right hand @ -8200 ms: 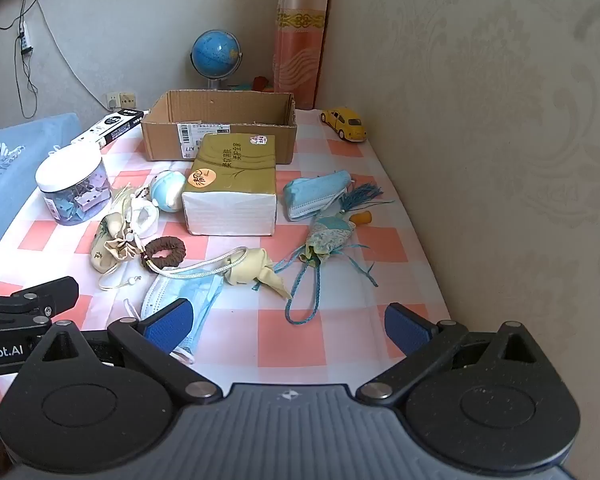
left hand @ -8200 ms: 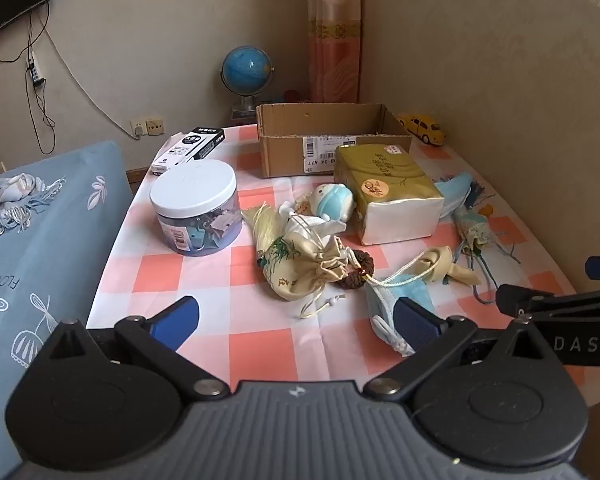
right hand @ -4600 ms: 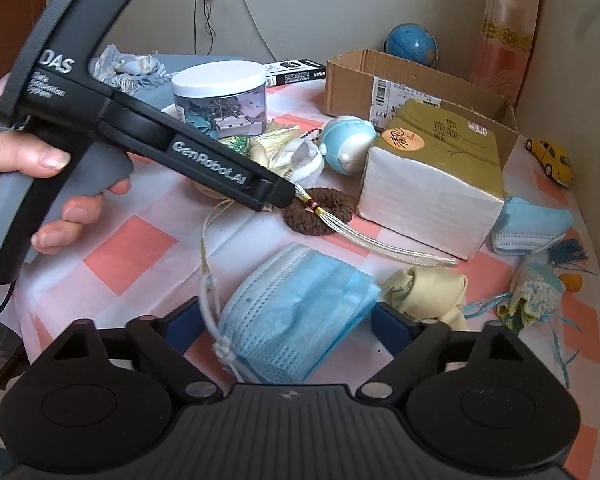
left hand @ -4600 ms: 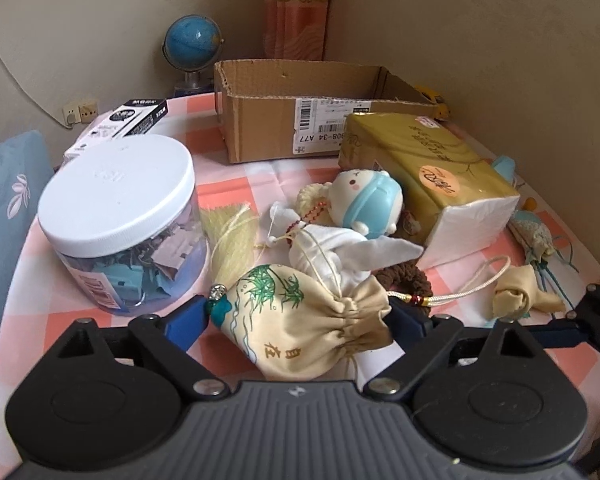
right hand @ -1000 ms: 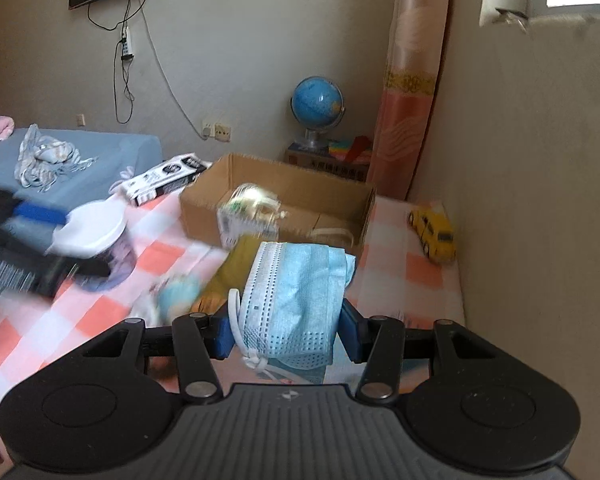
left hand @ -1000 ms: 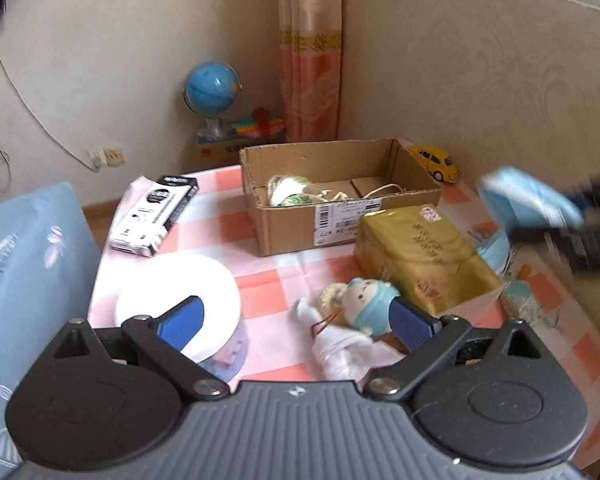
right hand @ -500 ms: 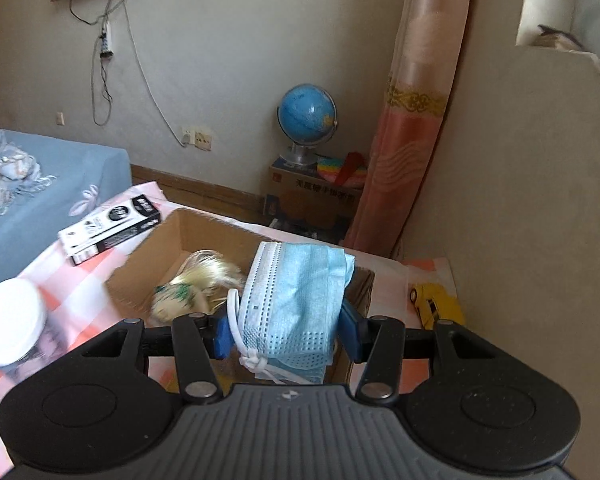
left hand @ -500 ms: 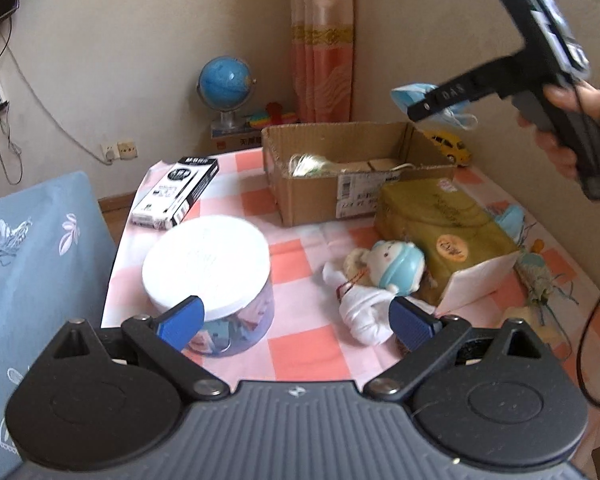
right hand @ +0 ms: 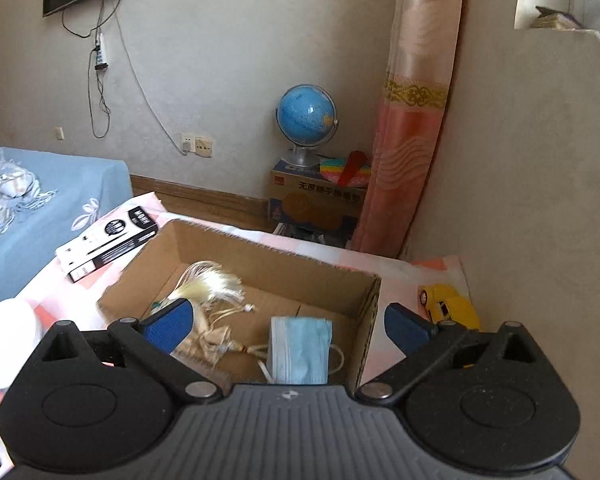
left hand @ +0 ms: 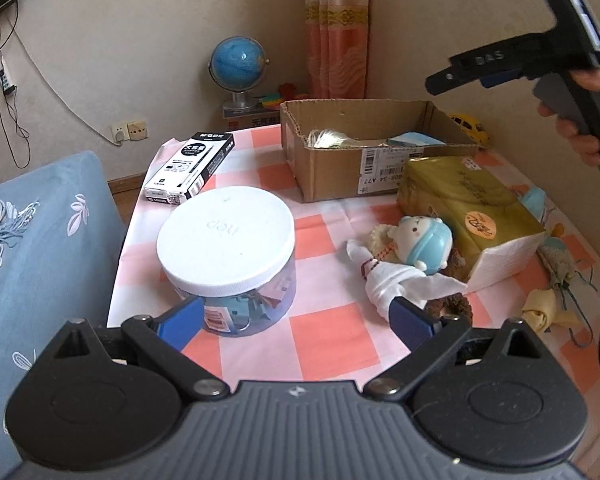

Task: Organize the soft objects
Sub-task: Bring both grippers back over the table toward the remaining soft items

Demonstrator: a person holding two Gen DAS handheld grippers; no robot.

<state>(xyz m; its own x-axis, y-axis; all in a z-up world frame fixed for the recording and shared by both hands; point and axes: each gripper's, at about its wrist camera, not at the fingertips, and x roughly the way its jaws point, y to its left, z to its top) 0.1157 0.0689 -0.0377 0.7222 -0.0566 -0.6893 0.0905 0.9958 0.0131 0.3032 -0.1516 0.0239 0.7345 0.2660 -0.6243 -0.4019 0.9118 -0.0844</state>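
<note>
The right gripper [right hand: 286,322] hangs above the box [right hand: 374,300], jaws spread wide and empty. The mask [right hand: 300,350] lies flat on the box floor at its near right end, beside the pouch [right hand: 204,340] with its pale tassel. The left gripper [left hand: 296,316] hovers low over the near counter [left hand: 332,344], jaws also wide apart and holding nothing, with the jar [left hand: 226,256] just ahead on its left and the doll [left hand: 414,252] ahead on its right.

The step in hand looks like fetching the next soft thing. The doll is the nearest choice for the left gripper: bring the jaws down around its white cloth body, not the hard round head, and close firmly, since cloth gives. Keep clear of the jar, which is not soft and stays put. The brown scrunchie [left hand: 448,308] touches the doll's skirt and may drag along; lift slowly and straight up. The right gripper should rise clear of the box rim before turning toward the items by the tissue pack [left hand: 468,208].
</note>
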